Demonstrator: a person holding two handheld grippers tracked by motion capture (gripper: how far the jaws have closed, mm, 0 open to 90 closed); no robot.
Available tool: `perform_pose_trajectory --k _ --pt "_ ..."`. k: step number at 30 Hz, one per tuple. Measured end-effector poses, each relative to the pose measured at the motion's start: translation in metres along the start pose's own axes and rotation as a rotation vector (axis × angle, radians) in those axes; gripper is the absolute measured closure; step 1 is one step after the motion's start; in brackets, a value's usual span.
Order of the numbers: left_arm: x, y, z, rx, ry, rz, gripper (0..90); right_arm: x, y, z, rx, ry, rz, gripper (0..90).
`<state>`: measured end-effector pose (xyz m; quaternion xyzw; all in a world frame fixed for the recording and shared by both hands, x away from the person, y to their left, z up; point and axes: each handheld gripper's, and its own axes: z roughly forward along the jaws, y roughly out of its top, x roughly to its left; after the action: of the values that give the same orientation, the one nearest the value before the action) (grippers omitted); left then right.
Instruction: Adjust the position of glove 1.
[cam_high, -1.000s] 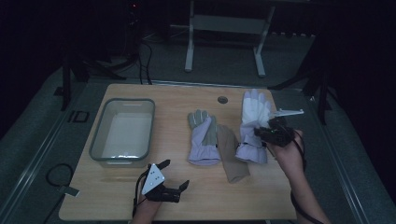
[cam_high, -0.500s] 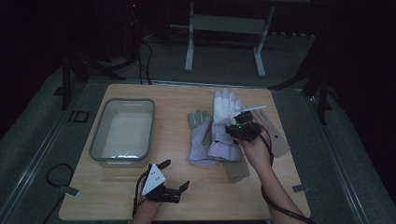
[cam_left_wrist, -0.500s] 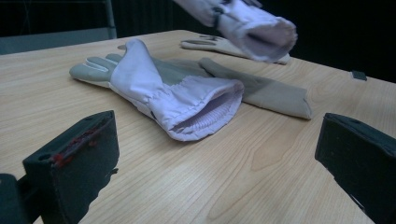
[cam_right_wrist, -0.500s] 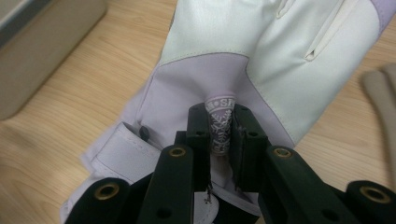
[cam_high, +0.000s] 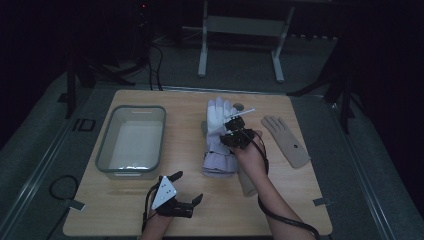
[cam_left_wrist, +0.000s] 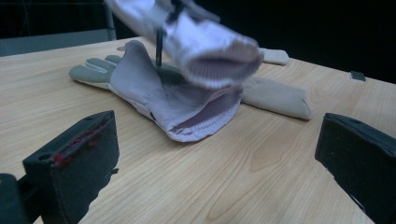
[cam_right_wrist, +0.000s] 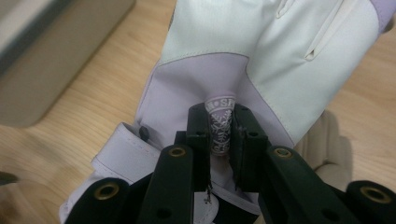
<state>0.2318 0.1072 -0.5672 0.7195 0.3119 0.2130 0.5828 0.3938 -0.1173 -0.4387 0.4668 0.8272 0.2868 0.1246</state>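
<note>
Your right gripper (cam_high: 235, 131) is clamping a white and lavender glove (cam_high: 218, 116) by a small tab on the back of it; in the right gripper view the jaws are pinching that printed tab (cam_right_wrist: 220, 126) between them, nearly closed. You are holding this glove up off the table (cam_high: 150, 210), its fingers pointing toward twelve o'clock in the high view and its cuff hanging toward six. In the left gripper view the cuff's open end (cam_left_wrist: 219, 60) is showing blurred above the table.

Directly under the lifted glove, a second lavender glove (cam_high: 217, 161) is lying flat on the wood, near the table's middle. In the left gripper view its cuff (cam_left_wrist: 201, 119) is gaping toward the camera and its grey fingers (cam_left_wrist: 91, 70) are reaching away. A beige glove (cam_high: 286, 140) is lying at about three o'clock from your right gripper, well apart from the lavender pair. Another beige piece (cam_high: 246, 182) is poking out beside your right forearm, at about five o'clock from the flat glove; you are partly covering it, so its shape is unclear.

A grey tray (cam_high: 131, 142) is sitting at about nine o'clock from the gloves, near the table's left edge.

Your left gripper (cam_high: 177, 192) is resting near the front edge, at about seven o'clock from the flat glove, with its jaws standing wide apart and gripping nothing.
</note>
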Motion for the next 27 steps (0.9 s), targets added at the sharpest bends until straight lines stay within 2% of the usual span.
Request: perform_pose_trajectory --k 5,11,13,16,24,27 --pt "0.0 0.0 0.0 0.002 -0.001 0.0 0.0 -0.004 -0.002 0.023 0.053 -0.02 0.006 78.8" --pt "0.001 0.0 0.001 -0.003 -0.003 -0.008 0.0 -0.005 -0.005 0.047 0.117 -0.037 -0.01 76.5" --pt "0.001 0.0 0.001 -0.003 0.0 -0.008 0.0 -0.005 -0.007 0.052 0.129 -0.027 -0.012 76.3" --pt "0.0 0.0 0.001 -0.002 0.002 -0.006 0.0 -0.006 -0.011 0.055 0.132 -0.002 -0.003 76.8" --pt "0.0 0.0 0.001 0.004 0.005 0.001 0.0 0.01 -0.021 0.051 0.126 0.011 -0.065 76.4" --pt "-0.001 0.001 0.002 0.008 0.013 0.008 0.0 0.015 -0.022 0.049 0.115 0.015 -0.09 71.5"
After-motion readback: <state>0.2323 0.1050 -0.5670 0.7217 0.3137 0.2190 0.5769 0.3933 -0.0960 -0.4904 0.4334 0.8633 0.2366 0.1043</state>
